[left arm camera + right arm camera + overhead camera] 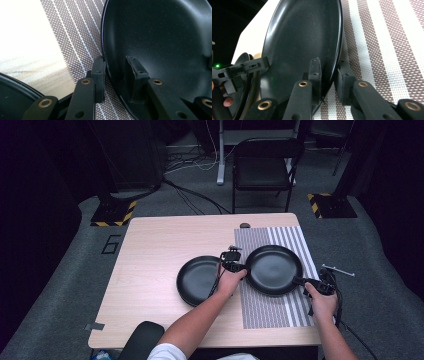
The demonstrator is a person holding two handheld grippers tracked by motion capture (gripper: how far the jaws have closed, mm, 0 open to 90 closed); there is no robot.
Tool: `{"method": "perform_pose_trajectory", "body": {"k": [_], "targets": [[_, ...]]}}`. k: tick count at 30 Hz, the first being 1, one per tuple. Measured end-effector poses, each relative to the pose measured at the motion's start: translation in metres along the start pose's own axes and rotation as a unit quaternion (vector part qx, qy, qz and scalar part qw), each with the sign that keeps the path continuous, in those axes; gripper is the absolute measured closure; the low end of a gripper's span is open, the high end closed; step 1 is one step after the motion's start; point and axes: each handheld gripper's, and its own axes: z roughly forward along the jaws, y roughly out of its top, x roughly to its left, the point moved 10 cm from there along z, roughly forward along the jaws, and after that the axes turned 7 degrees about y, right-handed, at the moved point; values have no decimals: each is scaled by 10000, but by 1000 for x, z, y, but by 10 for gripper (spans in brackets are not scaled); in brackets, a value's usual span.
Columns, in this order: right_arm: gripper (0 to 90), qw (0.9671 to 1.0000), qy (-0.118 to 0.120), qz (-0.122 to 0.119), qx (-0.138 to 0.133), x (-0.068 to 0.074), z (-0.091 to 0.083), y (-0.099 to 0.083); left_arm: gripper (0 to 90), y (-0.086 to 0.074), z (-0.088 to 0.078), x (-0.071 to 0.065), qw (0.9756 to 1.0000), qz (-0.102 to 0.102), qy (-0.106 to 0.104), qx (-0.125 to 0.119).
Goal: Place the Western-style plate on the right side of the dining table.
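A black plate (272,269) lies over the striped placemat (265,312), held from both sides. My left gripper (243,268) is shut on its left rim; in the left gripper view (116,75) one pad sits outside the rim and the other inside the plate (162,42). My right gripper (301,281) is shut on the right rim, and the right gripper view (329,77) shows its pads on either side of the plate's (304,37) edge. I cannot tell whether the plate rests on the mat or hangs just above it.
A second black plate (197,280) sits on the wooden table (150,250) just left of the held one, close under my left hand. A small dark object (245,225) lies at the table's far edge. Beyond the table stands a black chair (262,170).
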Motion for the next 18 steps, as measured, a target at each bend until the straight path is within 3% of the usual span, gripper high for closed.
{"method": "perform_pose_trajectory", "body": {"k": [8, 15, 18], "targets": [[758, 10000, -26, 2, 15, -2, 1, -1, 706, 0, 1, 0, 10000, 5, 27, 14], [756, 9998, -12, 199, 79, -3, 2, -4, 705, -1, 1, 1, 10000, -4, 20, 80], [756, 9998, 18, 174, 50, -5, 3, -3, 708, -1, 2, 1, 9999, -66, -28, 77]]}}
